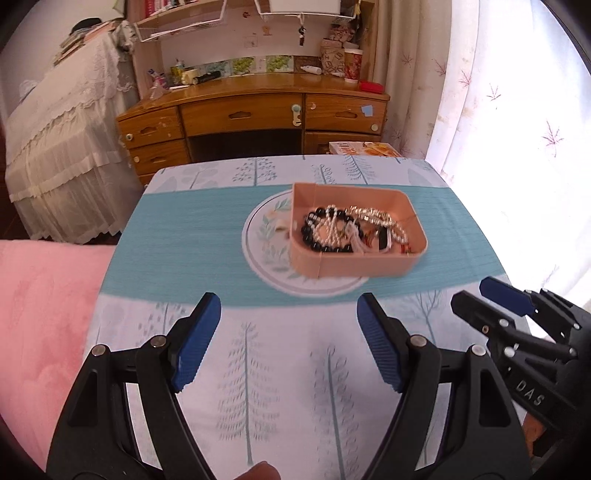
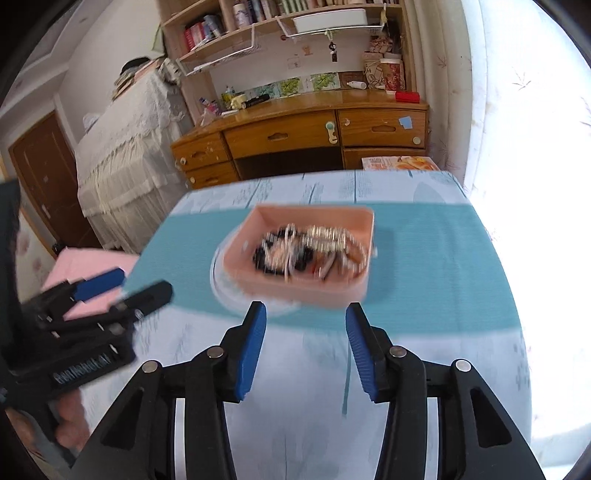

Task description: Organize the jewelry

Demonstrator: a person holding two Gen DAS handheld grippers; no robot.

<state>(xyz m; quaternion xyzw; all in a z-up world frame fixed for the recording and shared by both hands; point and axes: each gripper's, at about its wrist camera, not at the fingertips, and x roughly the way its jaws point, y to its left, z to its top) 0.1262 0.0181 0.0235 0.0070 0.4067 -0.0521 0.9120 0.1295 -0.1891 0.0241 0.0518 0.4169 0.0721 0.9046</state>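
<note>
Ahead of the left claw [image 1: 288,317], a matt pink plastic box [image 1: 354,258] holds glossy black beads [image 1: 314,230] and shiny metal chains [image 1: 369,214]. Printed cloth covers the bench [image 1: 280,369]. The claw's blue pads [image 1: 195,343] look ribbed.

A pink box [image 1: 354,264] sits upright, partly over a plate [image 1: 266,251], holding tangled bead jewelry [image 1: 351,230].

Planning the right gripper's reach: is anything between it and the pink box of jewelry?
Nothing visible: only bare patterned tablecloth lies between the open right gripper and the pink rectangular box.

Wooden desk [image 1: 255,110] under bookshelves [image 2: 258,22]; lace-draped furniture [image 1: 62,140], perhaps a piano; bright curtained window [image 1: 517,110] at right.
</note>
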